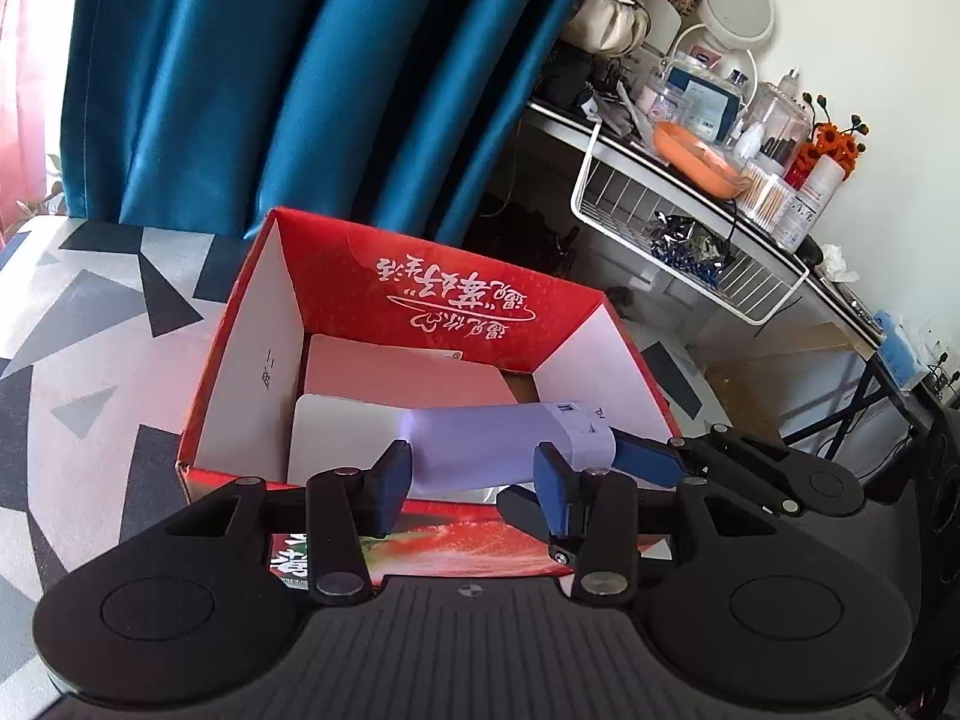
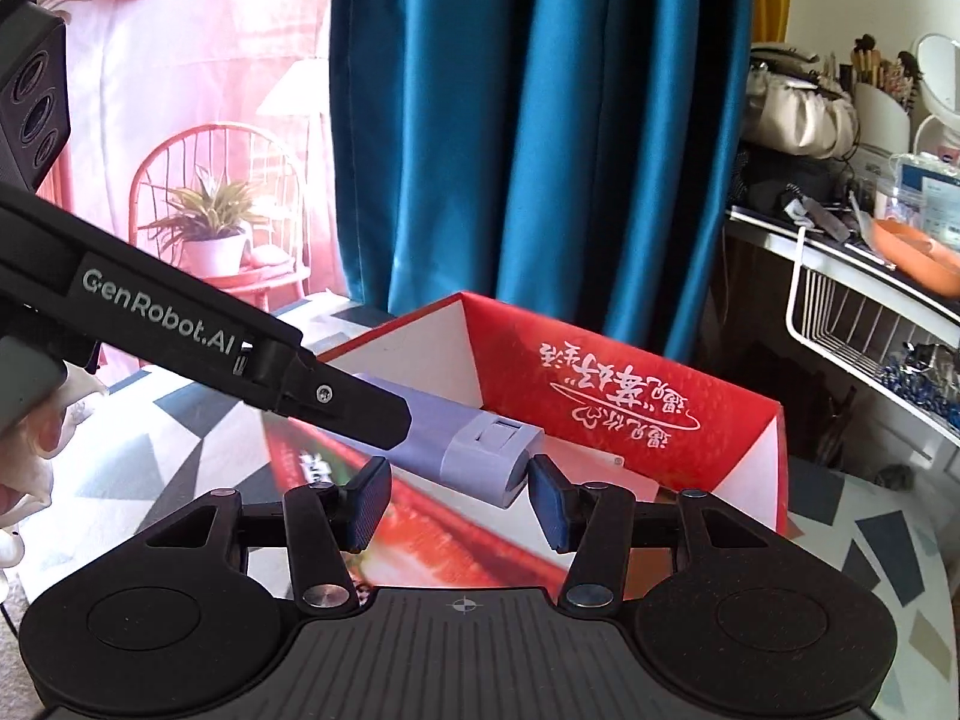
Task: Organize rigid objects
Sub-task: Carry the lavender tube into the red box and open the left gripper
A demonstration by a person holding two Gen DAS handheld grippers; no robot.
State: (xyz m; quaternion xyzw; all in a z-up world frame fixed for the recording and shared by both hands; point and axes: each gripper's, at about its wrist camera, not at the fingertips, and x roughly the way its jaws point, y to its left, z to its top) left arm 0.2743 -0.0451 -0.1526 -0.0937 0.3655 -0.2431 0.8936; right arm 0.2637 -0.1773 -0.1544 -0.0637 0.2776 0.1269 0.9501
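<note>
A pale lilac, bar-shaped rigid object (image 1: 498, 441) lies between the fingers of my left gripper (image 1: 474, 474), which is shut on it above the front rim of an open red cardboard box (image 1: 420, 294). Flat white cards (image 1: 396, 378) lie on the box floor. In the right wrist view the same lilac object (image 2: 462, 450) sticks out of the left gripper's black fingers (image 2: 360, 414), its ribbed end between the pads of my right gripper (image 2: 459, 501). The right jaws stand open around that end, not touching it. The red box (image 2: 630, 414) lies behind.
The box stands on a table with a grey, black and white geometric cloth (image 1: 90, 324). Blue curtains (image 1: 300, 78) hang behind. At the right is a cluttered white desk with a wire basket (image 1: 690, 240), an orange tray (image 1: 696, 159) and a round mirror (image 1: 735, 6).
</note>
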